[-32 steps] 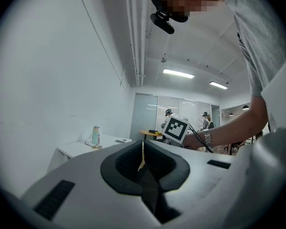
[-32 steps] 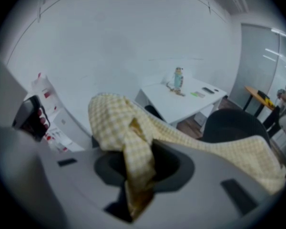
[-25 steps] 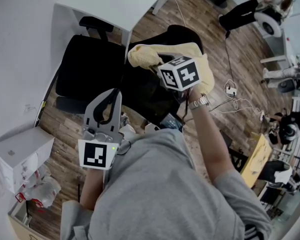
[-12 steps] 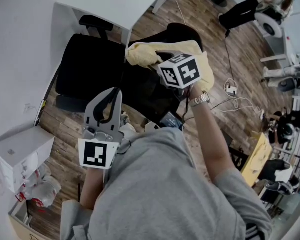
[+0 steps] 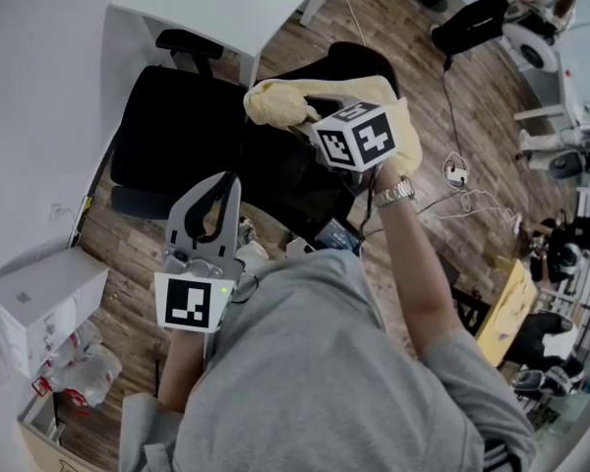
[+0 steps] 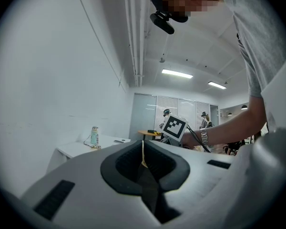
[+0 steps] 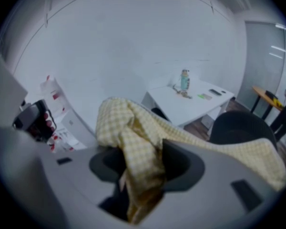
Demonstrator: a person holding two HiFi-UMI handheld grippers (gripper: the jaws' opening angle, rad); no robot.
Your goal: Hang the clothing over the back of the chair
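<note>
Right gripper view: my right gripper (image 7: 142, 175) had just been loosening, jaws parted, pale yellow checked cloth garment (image 7: 128, 132) lying between them. Head view: garment draped over black office chair's back (image 5: 362, 63). Left gripper (image 5: 206, 209) clenched, empty. Left, I judged: withdraw clear.

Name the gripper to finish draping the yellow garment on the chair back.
Right. The right gripper sits at the chair back, jaws just opening around the yellow garment; the left gripper is shut, empty, away.

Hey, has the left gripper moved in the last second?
No. The left gripper sits where it was, at the same gap from the white box to its left.
</note>
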